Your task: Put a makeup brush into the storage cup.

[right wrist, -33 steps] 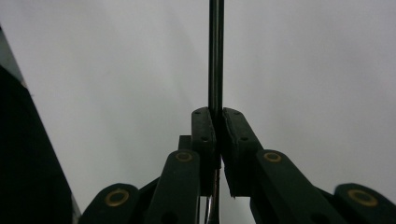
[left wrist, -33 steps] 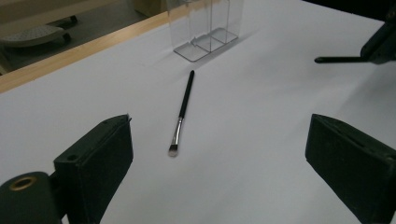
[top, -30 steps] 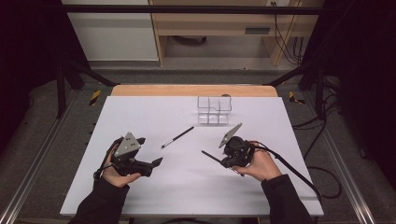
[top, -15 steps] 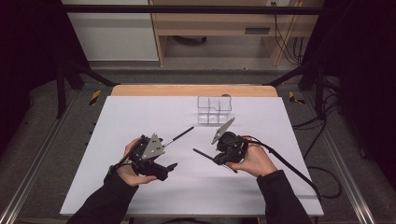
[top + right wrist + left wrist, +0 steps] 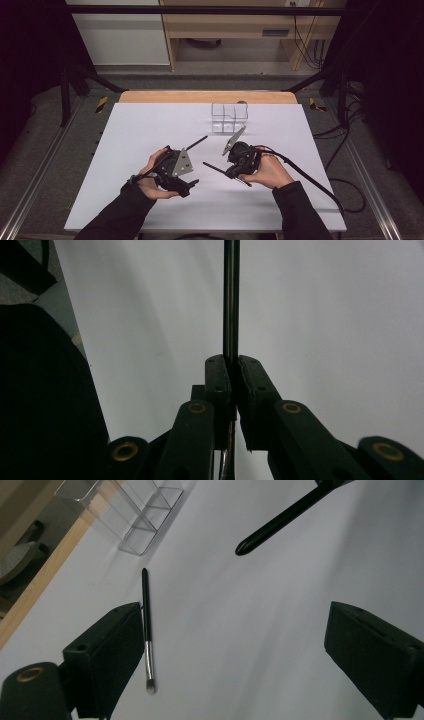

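High view first, from left to right: the person's left hand holds the left gripper low over the white table, near its front edge, with the grey three-cornered plate on top. Just beyond that plate a black brush lies flat on the table, slanting up to the right. Left gripper view shows the jaws of this gripper standing wide apart with nothing between them; the brush lies just beside the left jaw, its pale bristle tip toward the camera and its handle pointing at the clear organizer.

Further right in the high view, a second black brush sticks out to the left from the right gripper, held off the table and aimed toward the left gripper. Its rounded handle end hangs in the air at the top of the left gripper view. Right gripper view shows this gripper's jaws pressed together on the thin dark shaft, which runs straight up between the pads.

The right hand wraps the gripper from the right, and a cable trails off toward the table's right edge. Behind both grippers the clear organizer stands near the table's far edge, well apart from the held brush.
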{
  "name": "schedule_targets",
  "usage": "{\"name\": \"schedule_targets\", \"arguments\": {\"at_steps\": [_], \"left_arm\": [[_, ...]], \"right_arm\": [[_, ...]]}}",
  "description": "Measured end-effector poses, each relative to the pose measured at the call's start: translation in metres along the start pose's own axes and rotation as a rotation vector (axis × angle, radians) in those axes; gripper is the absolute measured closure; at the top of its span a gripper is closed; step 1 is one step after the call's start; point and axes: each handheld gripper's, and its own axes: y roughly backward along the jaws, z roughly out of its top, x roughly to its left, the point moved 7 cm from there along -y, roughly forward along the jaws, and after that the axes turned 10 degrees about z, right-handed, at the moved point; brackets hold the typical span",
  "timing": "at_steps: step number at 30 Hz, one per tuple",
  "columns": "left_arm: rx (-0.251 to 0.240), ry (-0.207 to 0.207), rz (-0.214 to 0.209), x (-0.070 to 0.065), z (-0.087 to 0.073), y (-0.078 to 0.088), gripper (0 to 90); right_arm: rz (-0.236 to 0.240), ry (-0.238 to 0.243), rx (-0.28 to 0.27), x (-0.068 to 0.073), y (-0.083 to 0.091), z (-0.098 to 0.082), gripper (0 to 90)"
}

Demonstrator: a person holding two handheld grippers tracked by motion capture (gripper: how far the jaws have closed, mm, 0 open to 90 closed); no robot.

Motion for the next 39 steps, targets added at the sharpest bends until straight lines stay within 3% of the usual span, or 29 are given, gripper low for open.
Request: {"name": "schedule_targets", "arguments": {"at_steps": [1,2,3,18,19,20,21,22,31,39], "left_arm": [[0.012,-0.039,0.007,-0.003,0.002,-0.002,9.7],[0.012,-0.039,0.007,-0.003,0.002,-0.002,10.2],[0.018,-0.066,0.013,-0.005,0.004,-0.004,10.3],[-0.028,-0.223,0.067,-0.017,0.018,-0.008,20.4],[-0.038,-0.251,0.071,-0.02,0.019,-0.009,21.3],[-0.038,-0.251,0.071,-0.02,0.019,-0.009,22.1],[-0.046,-0.292,0.078,-0.022,0.021,-0.009,23.6],[-0.054,-0.304,0.085,-0.024,0.022,-0.01,24.2],[-0.088,-0.394,0.1,-0.034,0.026,-0.015,32.6],[-0.097,-0.445,0.092,-0.042,0.028,-0.018,43.2]], "right_arm": [[0.008,-0.003,0.005,0.0,-0.002,0.001,84.0],[0.008,-0.003,0.005,0.0,-0.002,0.001,84.0],[0.015,0.003,0.012,0.0,-0.002,0.001,84.0],[0.057,-0.006,0.008,0.003,-0.007,0.002,83.9],[0.067,-0.005,0.008,0.004,-0.007,0.002,84.0],[0.07,-0.004,0.008,0.004,-0.007,0.002,84.0],[0.071,0.005,0.007,0.004,-0.008,0.002,84.0],[0.071,0.001,0.007,0.004,-0.008,0.002,84.0],[0.097,0.006,0.008,0.007,-0.012,0.003,84.0],[0.112,0.007,0.017,0.009,-0.015,0.002,84.0]]}}
